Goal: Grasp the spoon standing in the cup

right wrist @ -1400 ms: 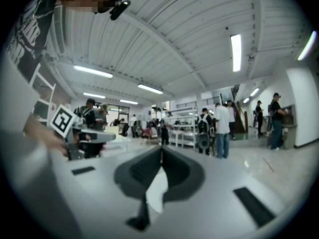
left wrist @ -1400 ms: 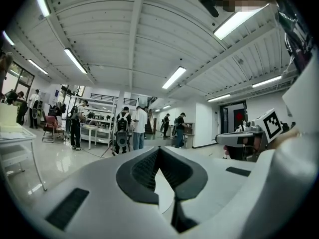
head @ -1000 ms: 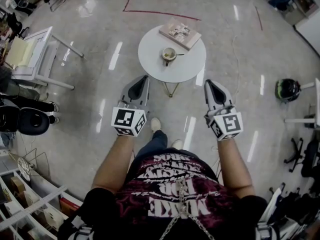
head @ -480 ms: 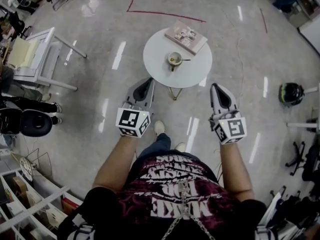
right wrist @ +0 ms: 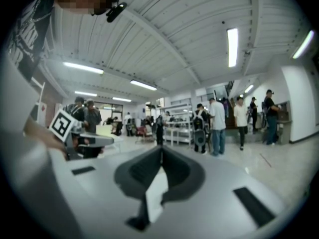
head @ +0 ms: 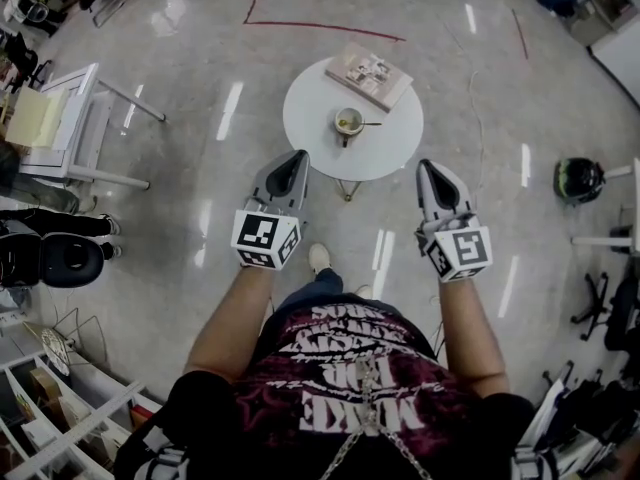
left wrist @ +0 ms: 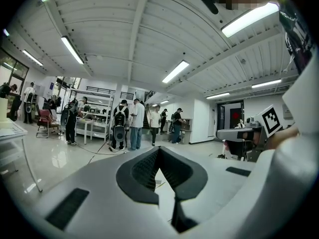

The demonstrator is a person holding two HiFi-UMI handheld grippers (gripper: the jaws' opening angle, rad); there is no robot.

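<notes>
Large open lab hall: polished floor [head: 190,138], ribbed ceiling with strip lights [left wrist: 175,71], shelving racks [left wrist: 95,97], people [left wrist: 135,123] standing at workbenches.

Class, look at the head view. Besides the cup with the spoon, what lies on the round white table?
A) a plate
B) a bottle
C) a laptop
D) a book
D: the head view shows a book lying flat near the far edge of the round table, beyond the cup that holds the spoon; nothing else is on it.
</notes>
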